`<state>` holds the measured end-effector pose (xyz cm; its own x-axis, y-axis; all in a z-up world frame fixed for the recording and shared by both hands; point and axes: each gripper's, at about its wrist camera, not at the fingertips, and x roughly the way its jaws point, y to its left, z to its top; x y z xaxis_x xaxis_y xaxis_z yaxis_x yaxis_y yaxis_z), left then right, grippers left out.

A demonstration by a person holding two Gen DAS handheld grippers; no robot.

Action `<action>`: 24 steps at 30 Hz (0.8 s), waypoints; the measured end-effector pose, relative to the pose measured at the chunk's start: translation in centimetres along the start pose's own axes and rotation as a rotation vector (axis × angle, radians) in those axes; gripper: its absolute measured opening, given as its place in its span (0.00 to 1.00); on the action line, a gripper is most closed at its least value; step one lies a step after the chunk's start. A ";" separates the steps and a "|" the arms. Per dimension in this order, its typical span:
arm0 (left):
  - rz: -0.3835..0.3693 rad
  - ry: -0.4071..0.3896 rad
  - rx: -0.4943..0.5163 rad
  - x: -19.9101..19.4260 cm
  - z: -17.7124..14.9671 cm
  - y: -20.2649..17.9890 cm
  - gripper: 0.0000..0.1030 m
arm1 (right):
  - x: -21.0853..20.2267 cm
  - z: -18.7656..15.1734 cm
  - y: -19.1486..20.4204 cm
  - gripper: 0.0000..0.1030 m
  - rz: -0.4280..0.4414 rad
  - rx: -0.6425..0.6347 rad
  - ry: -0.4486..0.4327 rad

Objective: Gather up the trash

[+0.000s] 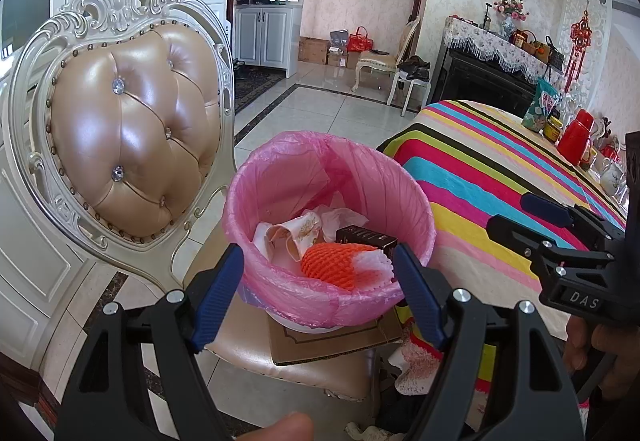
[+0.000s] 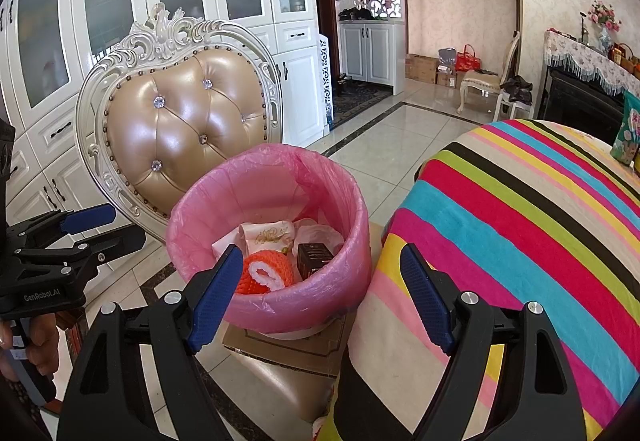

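Both tongs stand apart and carry nothing: left tongs [image 1: 318,293] and right tongs [image 2: 320,295] hover just in front of the bin [image 2: 362,241], pointing down toward its near rim. We take the bin as our landmark.

Trash sits inside the bin: an orange foam net [image 1: 336,265] nearest us, a small black box [image 1: 366,237] behind it, and crumpled paper [image 1: 296,233] toward the far side. We judge collection looks mostly done, since the stretch of striped worktop [image 2: 520,221] right of the bin shows no loose scraps.

Risks:
- The bin rests on a piece of cardboard [image 1: 340,341] on the chair [image 1: 132,133] seat, not on the floor. A push on the rim could slide or tip it off the smooth seat.
- The pink liner [image 1: 280,169] is thin film, folded loosely over the rim. A tong tip could snag it, tear it or pull it inward.
- The foam net is light and springy and lies high in the pile, so it may pop out if bumped.
- The two tongs are close together near the bin and could knock each other.

Materials:
- Bin: round, straight-walled, with a glossy wrinkled liner.
- Net: soft mesh, orange with a white end.
- Box: rigid, sharp-edged card.
- Chair: tufted shiny leather with studs and a carved pale frame.
- Worktop cloth: soft, draping, matte stripes.
- Tong pads: blue, ribbed.
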<state>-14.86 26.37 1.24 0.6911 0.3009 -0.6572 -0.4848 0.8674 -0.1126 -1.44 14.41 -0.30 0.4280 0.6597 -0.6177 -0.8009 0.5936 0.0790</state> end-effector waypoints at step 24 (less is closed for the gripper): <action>0.000 0.001 0.002 0.1 0.1 -0.1 0.72 | 0.1 0.0 0.0 0.74 -0.001 -0.003 0.001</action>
<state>-14.70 26.35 1.32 0.6903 0.3004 -0.6582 -0.4840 0.8679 -0.1115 -1.37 14.47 -0.32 0.4281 0.6586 -0.6189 -0.8020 0.5925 0.0758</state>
